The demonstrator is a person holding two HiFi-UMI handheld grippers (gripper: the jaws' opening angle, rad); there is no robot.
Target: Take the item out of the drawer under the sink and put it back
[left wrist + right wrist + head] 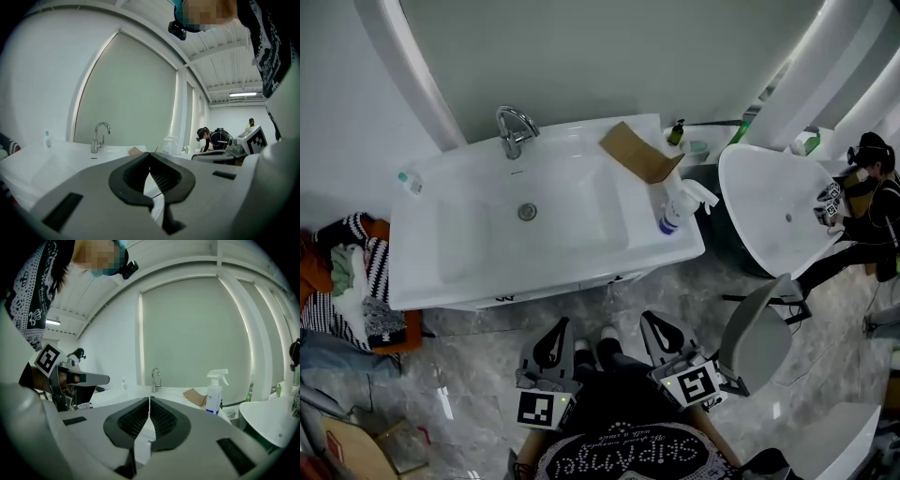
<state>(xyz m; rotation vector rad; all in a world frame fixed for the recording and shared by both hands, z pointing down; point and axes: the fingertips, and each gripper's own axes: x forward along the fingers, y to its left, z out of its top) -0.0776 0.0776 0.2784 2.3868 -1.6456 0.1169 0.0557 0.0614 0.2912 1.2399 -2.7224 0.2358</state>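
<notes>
A white sink vanity (487,272) with a chrome faucet (514,131) stands in front of me. Only a thin strip of its drawer front (581,285) shows under the basin rim, with no drawer pulled out and no item from it in sight. My left gripper (562,323) and right gripper (648,317) hover side by side just short of that front, both shut and empty. The left gripper (150,153) and right gripper (149,398) each look over the counter, jaws meeting at the tips. The faucet (99,136) (154,379) is ahead.
A cardboard piece (639,150), a spray bottle (680,206) and a small dark bottle (676,132) sit on the counter's right end. Clothes (347,272) are piled at left. At right are a second basin (778,202), a grey chair (759,328) and another person (872,197).
</notes>
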